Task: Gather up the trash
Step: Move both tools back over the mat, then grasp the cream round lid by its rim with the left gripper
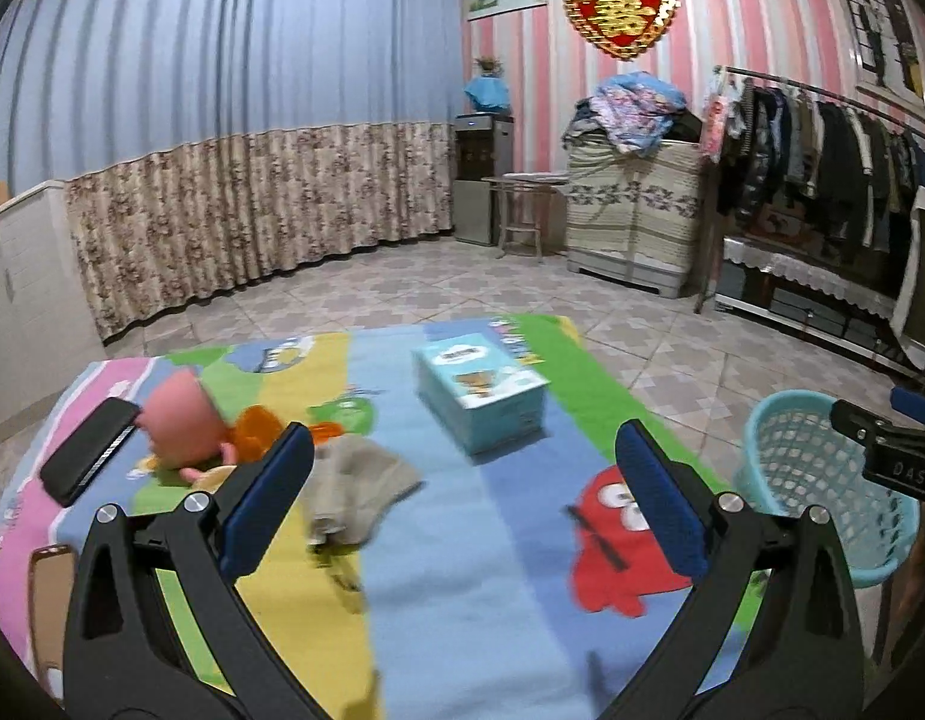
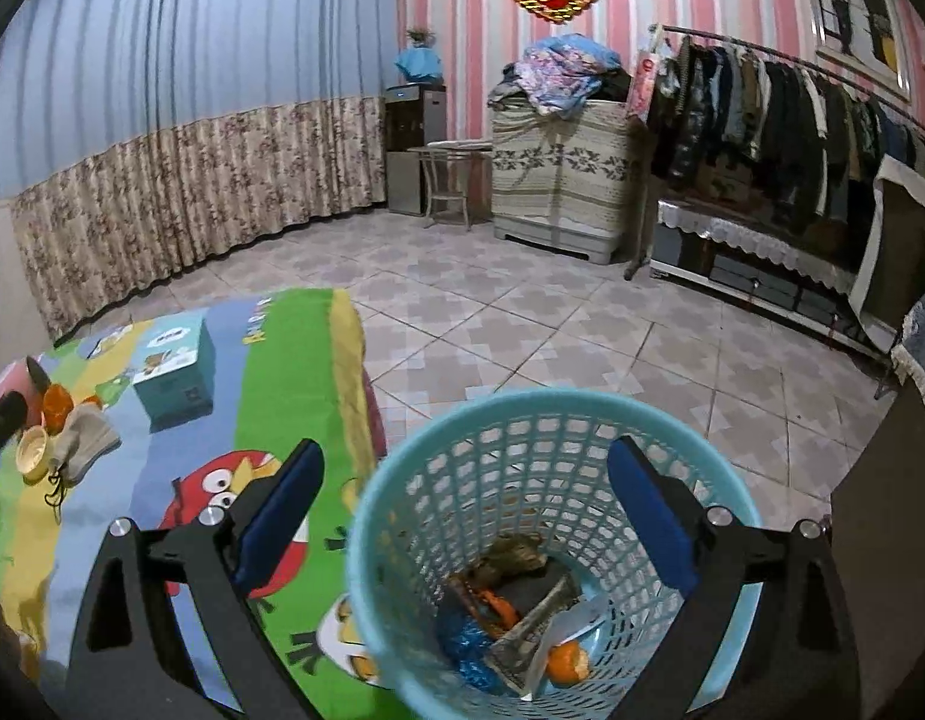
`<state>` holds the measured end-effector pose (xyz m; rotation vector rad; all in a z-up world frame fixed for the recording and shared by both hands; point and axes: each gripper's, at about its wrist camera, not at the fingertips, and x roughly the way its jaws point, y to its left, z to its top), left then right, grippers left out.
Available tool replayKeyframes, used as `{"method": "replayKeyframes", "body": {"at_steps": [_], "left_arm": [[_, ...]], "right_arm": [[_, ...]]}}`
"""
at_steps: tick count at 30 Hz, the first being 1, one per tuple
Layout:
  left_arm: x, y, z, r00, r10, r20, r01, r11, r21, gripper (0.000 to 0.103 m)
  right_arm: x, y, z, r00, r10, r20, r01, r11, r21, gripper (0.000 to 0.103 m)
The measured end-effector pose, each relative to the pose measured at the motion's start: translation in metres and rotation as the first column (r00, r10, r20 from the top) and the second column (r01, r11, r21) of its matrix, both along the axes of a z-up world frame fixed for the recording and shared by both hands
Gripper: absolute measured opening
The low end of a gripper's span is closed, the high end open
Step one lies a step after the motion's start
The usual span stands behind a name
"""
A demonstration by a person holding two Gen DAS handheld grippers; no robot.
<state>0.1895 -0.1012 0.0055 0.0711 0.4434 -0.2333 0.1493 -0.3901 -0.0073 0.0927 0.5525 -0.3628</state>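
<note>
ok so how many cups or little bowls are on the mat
3: a pink cup on its side at the mat's far left, an orange cup right beside it, and a cream bowl just in front of them. More may be hidden behind the grey cloth.

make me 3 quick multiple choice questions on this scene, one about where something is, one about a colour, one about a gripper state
1. Where is the tissue box?
A. in the basket
B. on the cartoon mat
C. on the tiled floor

2. What colour is the basket?
A. light blue
B. red
C. black

3. How is the right gripper?
A. shut on a peel
B. shut on nothing
C. open above the basket

Answers:
1 B, the box stands on the cartoon mat.
2 A, its mesh wall and rim are light blue.
3 C, its fingers are spread wide with nothing between them, and the trash lies in the basket below.
</note>
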Motion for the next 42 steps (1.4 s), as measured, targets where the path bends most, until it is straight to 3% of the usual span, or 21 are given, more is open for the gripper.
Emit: {"method": "replayKeyframes", "body": {"at_steps": [10,17,22,30,38,42], "left_arm": [[0.015,0.077,-0.009,0.993,0.107,-0.041,-0.108,0.994,-0.008,0.097],[0.020,0.114,-0.025,0.983,0.167,-0.081,-0.167,0.986,0.012,0.097],[0.024,0.137,-0.037,0.971,0.201,-0.126,-0.201,0.980,0.015,0.097],[0.042,0.150,-0.046,0.961,0.202,-0.186,-0.204,0.979,0.012,0.097],[0.082,0.130,-0.064,0.940,0.196,-0.281,-0.193,0.981,0.039,0.097],[0.094,0.134,-0.075,0.922,0.188,-0.339,-0.196,0.981,0.012,0.080]], "right_arm": [[0.024,0.053,-0.016,0.995,0.081,-0.063,-0.085,0.995,-0.052,0.094],[0.035,0.075,-0.028,0.988,0.125,-0.092,-0.126,0.992,-0.005,0.096],[0.041,0.092,-0.037,0.985,0.131,-0.112,-0.138,0.989,-0.054,0.098],[0.053,0.084,-0.050,0.982,0.128,-0.142,-0.124,0.992,0.040,0.098],[0.063,0.081,-0.056,0.978,0.117,-0.170,-0.105,0.992,0.077,0.098],[0.066,0.086,-0.058,0.976,0.110,-0.186,-0.100,0.993,0.063,0.098]]}}
